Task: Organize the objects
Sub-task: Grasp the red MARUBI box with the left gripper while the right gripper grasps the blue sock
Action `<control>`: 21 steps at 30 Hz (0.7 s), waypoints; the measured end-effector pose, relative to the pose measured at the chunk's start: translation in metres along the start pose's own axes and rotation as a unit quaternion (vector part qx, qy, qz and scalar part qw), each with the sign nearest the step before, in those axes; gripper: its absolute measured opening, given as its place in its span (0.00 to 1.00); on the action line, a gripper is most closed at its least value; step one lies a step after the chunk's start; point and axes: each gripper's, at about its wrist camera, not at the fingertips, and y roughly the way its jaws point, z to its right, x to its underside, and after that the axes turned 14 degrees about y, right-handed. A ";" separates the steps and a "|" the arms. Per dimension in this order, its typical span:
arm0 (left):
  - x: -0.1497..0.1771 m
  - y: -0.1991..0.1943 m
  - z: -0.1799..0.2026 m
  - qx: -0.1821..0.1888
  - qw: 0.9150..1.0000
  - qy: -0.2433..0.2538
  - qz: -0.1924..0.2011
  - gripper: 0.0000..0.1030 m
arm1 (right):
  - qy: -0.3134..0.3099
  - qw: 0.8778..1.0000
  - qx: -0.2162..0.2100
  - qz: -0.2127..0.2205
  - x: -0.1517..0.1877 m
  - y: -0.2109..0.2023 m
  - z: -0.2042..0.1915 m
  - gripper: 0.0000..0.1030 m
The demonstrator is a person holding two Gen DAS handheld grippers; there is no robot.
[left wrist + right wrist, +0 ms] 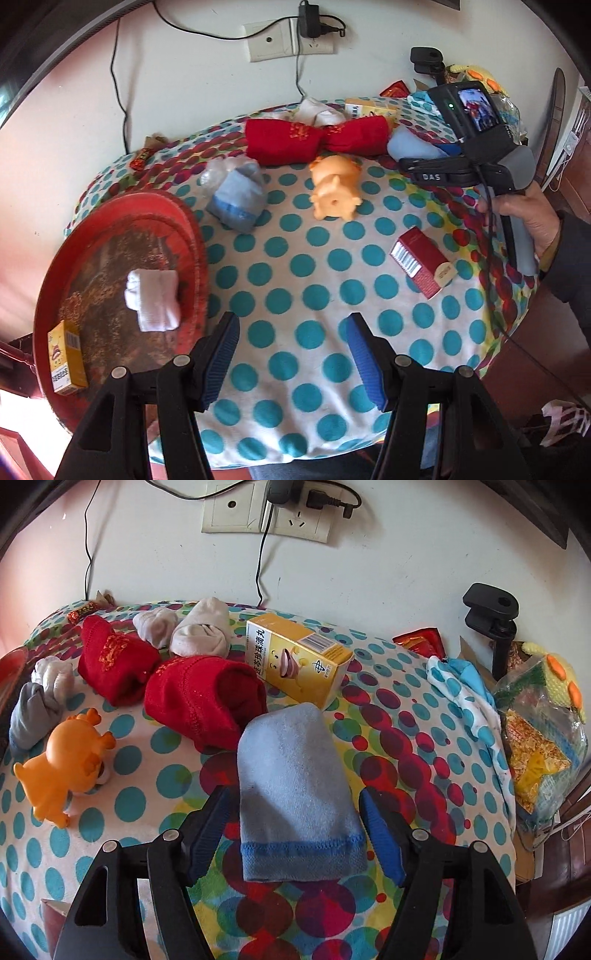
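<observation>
Looking down my right claw (pixel 293 834), I see its jaws spread, not pinching the folded light-blue terry sock (pixel 295 794) lying between them on the dotted counter cloth (pixel 388 716), stretching toward twelve o'clock. My left claw (pixel 291 354) is spread, empty.

We see a white wall (pixel 388 565) behind the table, with a pale socket panel (pixel 266 517) holding a black adapter (pixel 309 20), its dark cables (pixel 118 77) trailing downward. A polka-dot cloth (pixel 295 266) covers the tabletop. Daylight tints the wall pinkish at left; dark wooden furniture (pixel 565 867) stands at right.
</observation>
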 end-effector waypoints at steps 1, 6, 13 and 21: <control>-0.007 0.005 0.009 0.009 1.000 0.002 -0.004 0.60 | 0.000 1.000 -0.003 -0.002 0.001 0.003 0.002 0.66; -0.036 0.028 0.052 0.040 0.999 0.012 -0.010 0.60 | 0.014 0.999 -0.039 -0.006 0.000 0.004 0.011 0.40; -0.061 0.050 0.083 0.045 0.999 -0.010 -0.018 0.60 | 0.000 0.999 -0.041 0.006 0.001 0.006 0.018 0.27; -0.061 0.070 0.092 0.024 0.999 -0.030 -0.018 0.60 | 0.024 0.997 -0.071 -0.007 -0.001 0.009 0.027 0.30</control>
